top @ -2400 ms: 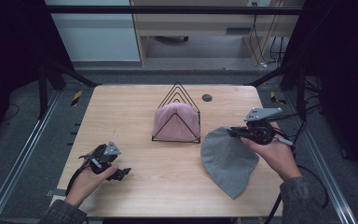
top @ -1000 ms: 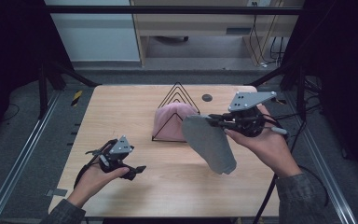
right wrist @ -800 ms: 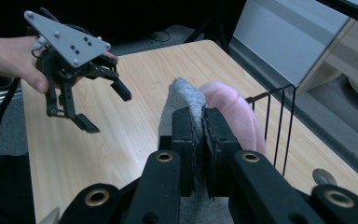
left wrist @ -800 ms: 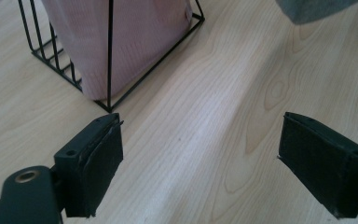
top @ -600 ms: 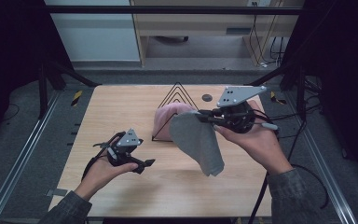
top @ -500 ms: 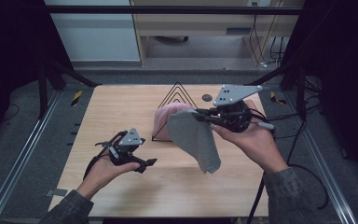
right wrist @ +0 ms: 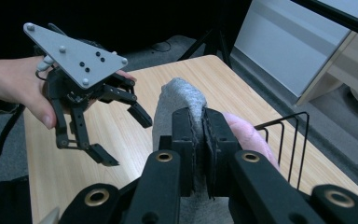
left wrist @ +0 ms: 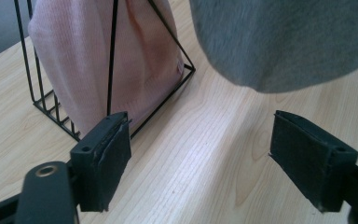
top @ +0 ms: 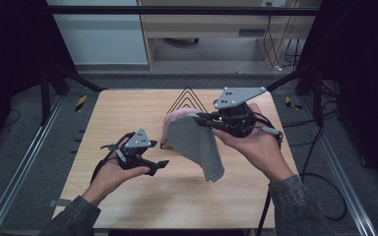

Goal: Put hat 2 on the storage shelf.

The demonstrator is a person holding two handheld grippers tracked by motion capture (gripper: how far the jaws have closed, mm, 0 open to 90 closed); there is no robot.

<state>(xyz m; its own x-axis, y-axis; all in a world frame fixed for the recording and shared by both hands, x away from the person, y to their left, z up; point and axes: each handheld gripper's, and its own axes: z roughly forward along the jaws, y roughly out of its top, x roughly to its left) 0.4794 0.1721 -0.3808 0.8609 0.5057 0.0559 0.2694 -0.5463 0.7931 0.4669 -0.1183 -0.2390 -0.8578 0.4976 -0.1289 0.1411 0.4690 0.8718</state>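
Grey cloth (top: 199,145): one piece, soft knit, pinched at its upper edge by the right tongs (top: 200,119), whose jaws were pressed together on the fabric; the rest hung free above the tabletop (top: 128,105), lower corner clear of the wood. In the right gripper view, the cloth (right wrist: 179,100) bulged up between the two black pads and draped away below them.

Pink cloth (top: 176,118): one piece, standing folded inside the black wire rack (top: 187,96) at the middle of the tabletop, partly hidden behind the grey cloth in the high view. In the left gripper view, the pink cloth (left wrist: 121,60) filled the rack (left wrist: 114,51) behind its slanted wires.

Left tongs (top: 158,166): held in the person's left hand (top: 109,176), just beside the front corner of the rack and below-left of the hanging grey cloth. Jaws were spread and had just been closing a little, with nothing between them; bare wood showed in the gap in the left gripper view, with the grey cloth (left wrist: 289,42) hanging above and beyond the pads, apart from them.

Right hand (top: 256,147): palm up, carrying the right tongs with the grey plate on top, over the right half of the tabletop.

Tabletop: light wood grain.
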